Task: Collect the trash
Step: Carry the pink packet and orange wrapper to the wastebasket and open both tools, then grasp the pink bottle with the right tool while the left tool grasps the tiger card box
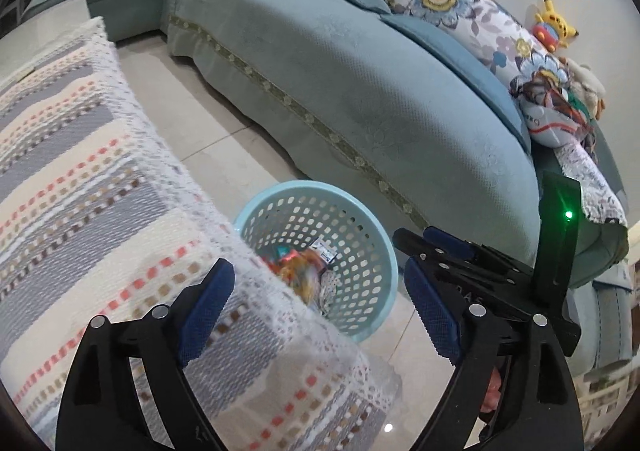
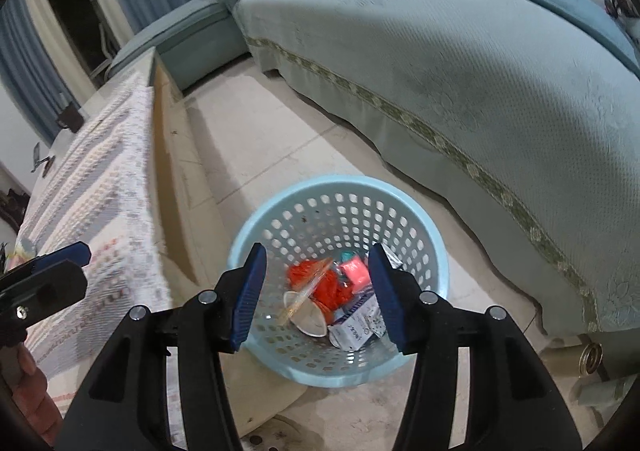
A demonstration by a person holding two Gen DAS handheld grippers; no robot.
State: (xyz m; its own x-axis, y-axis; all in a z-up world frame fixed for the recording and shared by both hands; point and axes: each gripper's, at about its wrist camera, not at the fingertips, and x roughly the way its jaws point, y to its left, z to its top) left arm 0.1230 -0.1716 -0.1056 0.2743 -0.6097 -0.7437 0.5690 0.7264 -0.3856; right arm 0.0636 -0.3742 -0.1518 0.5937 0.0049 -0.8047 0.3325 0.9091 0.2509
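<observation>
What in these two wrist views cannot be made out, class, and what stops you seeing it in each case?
- Basket contents, left view: the near part is hidden behind the tablecloth edge.
- Carton print, right view: too small and blurred to read.
- Trash lowest in the basket, right view: covered by the orange wrapper.
- Table top, both views: mostly cut off by the frame edge, so any remaining trash is unseen.

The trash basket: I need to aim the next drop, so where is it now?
The light blue basket stands on the tiled floor, between the cloth-covered table and the teal sofa, directly below the right gripper.
</observation>
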